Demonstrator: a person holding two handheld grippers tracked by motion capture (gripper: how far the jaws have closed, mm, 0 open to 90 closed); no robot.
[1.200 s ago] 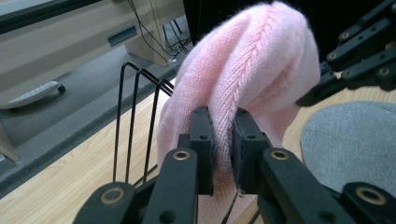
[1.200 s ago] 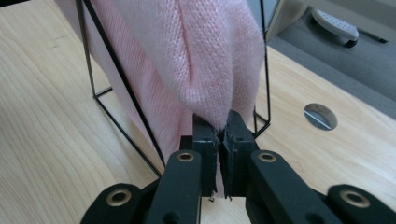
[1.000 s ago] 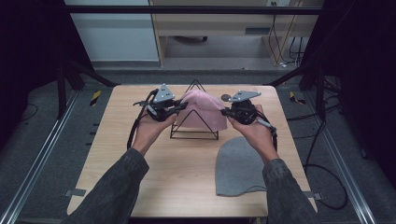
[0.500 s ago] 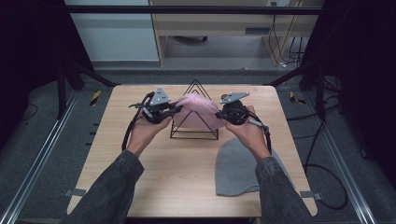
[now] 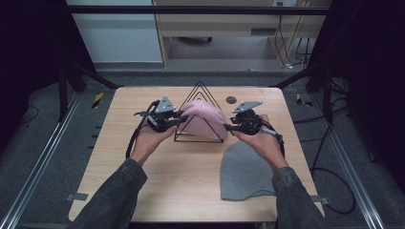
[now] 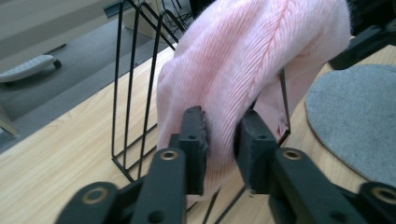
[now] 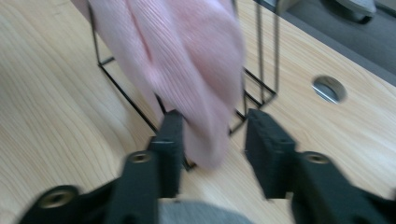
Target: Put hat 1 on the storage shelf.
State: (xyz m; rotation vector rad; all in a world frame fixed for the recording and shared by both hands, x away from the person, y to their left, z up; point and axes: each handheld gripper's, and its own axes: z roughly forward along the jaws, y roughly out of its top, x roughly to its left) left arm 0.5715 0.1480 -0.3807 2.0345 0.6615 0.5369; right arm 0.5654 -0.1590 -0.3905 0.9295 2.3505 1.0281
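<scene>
Pink hat draped over wire rack, a gripper at each side

Pink knitted hat [image 5: 204, 119] hangs over the black wire rack [image 5: 199, 116], a frame of upright triangles standing near the middle of the wooden table [image 5: 181, 191]. In the left gripper view the hat [image 6: 247, 65] drapes across the top of the rack [image 6: 135, 84] and sags down on both sides.

The left gripper [image 5: 177, 120] reaches in from the hat's left side. In its own view this gripper [image 6: 223, 140] has its two jaws pressed into a fold of the hat's lower edge, the knit bulging between them, so it has hold of the hat with only a narrow gap.

The right gripper [image 5: 228, 128] sits at the hat's right edge. In its own view the right gripper [image 7: 212, 140] has its jaws standing well apart; the hat [image 7: 187, 70] hangs down into the gap and lies against one jaw, while the other jaw is clear of it. The picture is blurred.

A grey hat [image 5: 246, 171] lies flat on the table near the right forearm, apart from the rack. A small round hole [image 5: 231, 99] is set in the tabletop behind the rack.
</scene>
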